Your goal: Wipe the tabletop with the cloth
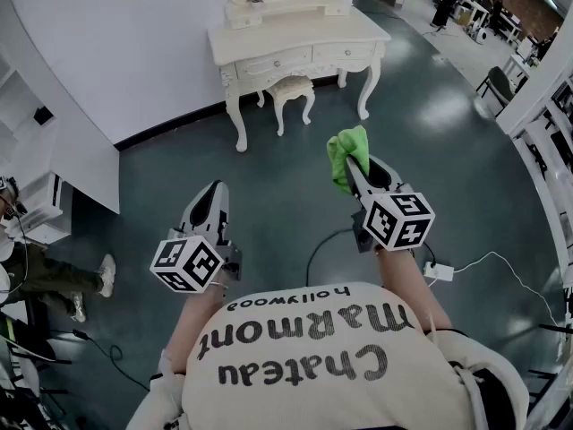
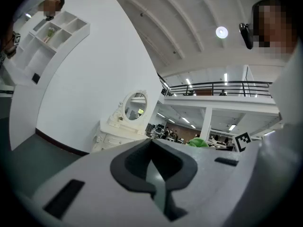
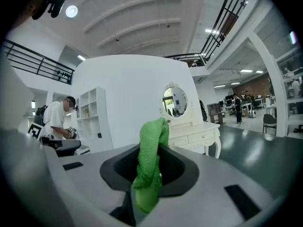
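A green cloth (image 1: 346,155) hangs bunched from my right gripper (image 1: 358,170), whose jaws are shut on it; in the right gripper view the cloth (image 3: 150,167) fills the gap between the jaws. My left gripper (image 1: 213,202) is held at the left with its jaws shut and nothing in them, as the left gripper view (image 2: 152,167) shows. The white dressing table (image 1: 295,41) with its bare tabletop stands ahead across the grey floor, well apart from both grippers. It also shows as the dressing table (image 3: 196,135) with an oval mirror (image 3: 175,100).
A small white stool (image 1: 293,92) stands under the dressing table. A black cable (image 1: 324,245) and a white power strip (image 1: 439,271) lie on the floor near my feet. A curved white wall (image 1: 107,52) and a shelf unit (image 1: 22,106) are at the left, where a person (image 1: 45,276) sits.
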Demonstrator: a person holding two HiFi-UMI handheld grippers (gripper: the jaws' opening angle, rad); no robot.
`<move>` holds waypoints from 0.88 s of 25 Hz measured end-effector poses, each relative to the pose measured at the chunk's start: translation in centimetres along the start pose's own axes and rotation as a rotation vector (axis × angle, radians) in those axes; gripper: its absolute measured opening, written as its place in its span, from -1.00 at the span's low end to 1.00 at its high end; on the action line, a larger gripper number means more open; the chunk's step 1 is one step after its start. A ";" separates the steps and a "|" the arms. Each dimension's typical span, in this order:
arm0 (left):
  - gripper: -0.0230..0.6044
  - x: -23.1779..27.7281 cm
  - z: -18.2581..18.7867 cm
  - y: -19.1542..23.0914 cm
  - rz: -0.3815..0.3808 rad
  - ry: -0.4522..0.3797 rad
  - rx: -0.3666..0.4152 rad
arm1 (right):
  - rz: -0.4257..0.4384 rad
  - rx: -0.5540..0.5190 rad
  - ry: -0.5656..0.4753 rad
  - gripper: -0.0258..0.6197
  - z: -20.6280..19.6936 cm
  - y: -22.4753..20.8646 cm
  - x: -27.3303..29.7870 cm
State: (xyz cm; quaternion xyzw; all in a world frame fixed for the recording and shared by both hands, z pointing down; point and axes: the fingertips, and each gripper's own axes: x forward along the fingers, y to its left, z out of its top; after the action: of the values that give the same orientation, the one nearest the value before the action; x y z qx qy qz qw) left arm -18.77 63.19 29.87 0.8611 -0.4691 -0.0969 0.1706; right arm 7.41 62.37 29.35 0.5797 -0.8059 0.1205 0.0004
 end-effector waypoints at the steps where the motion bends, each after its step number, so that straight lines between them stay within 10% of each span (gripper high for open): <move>1: -0.90 -0.1 0.1 0.0 -0.002 0.000 0.000 | -0.001 0.000 0.002 -0.60 -0.1 0.1 0.0; 22: -0.90 -2.8 -5.5 5.5 -0.003 0.132 -0.060 | -0.013 0.144 0.088 -0.60 -6.6 3.5 2.2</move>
State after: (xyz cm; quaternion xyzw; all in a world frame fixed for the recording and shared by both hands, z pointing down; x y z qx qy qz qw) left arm -22.75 63.88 37.12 0.8608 -0.4525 -0.0539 0.2267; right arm 2.53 62.63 35.40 0.5775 -0.7906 0.2035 -0.0051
